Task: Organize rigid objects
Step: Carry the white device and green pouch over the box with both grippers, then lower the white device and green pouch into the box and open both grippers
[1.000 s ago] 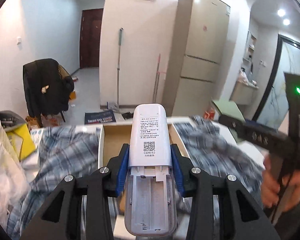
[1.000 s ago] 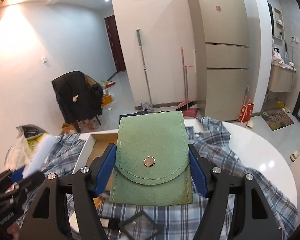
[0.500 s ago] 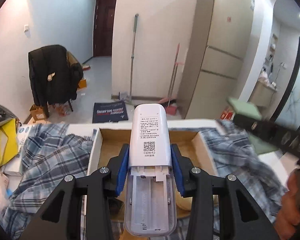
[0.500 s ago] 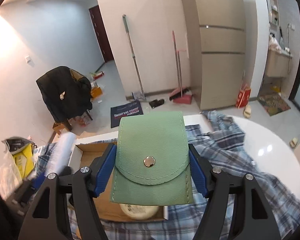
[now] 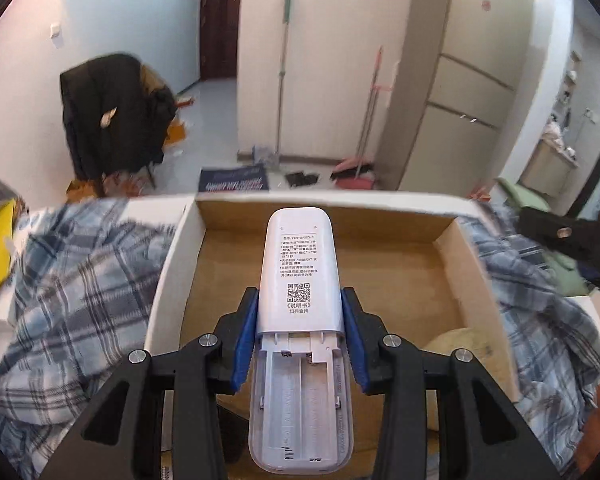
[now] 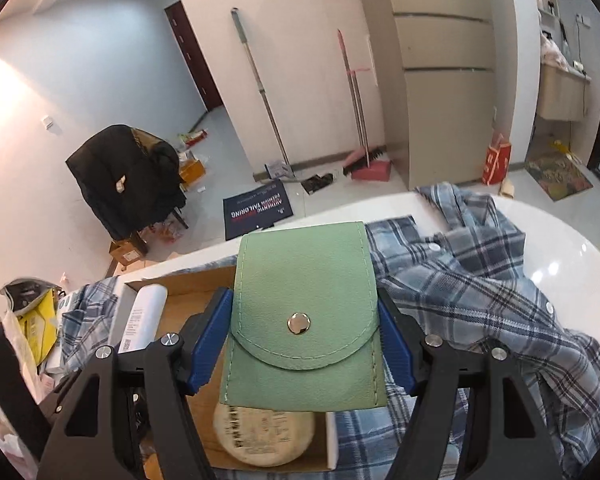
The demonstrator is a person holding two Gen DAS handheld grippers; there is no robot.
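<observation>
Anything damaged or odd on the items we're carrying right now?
Yes: the white plastic remote control in the left gripper has no battery cover, and its compartment looks empty. The green snap-flap pouch in the right gripper looks intact.

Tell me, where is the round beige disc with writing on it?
In the right wrist view the round beige disc lies in the cardboard box, just under the green pouch held by the right gripper.

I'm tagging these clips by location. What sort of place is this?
Most likely a lived-in home, an open area off a hallway. A tall fridge stands by the wall, a mop leans beside it, and a dark coat hangs over a chair.
</observation>
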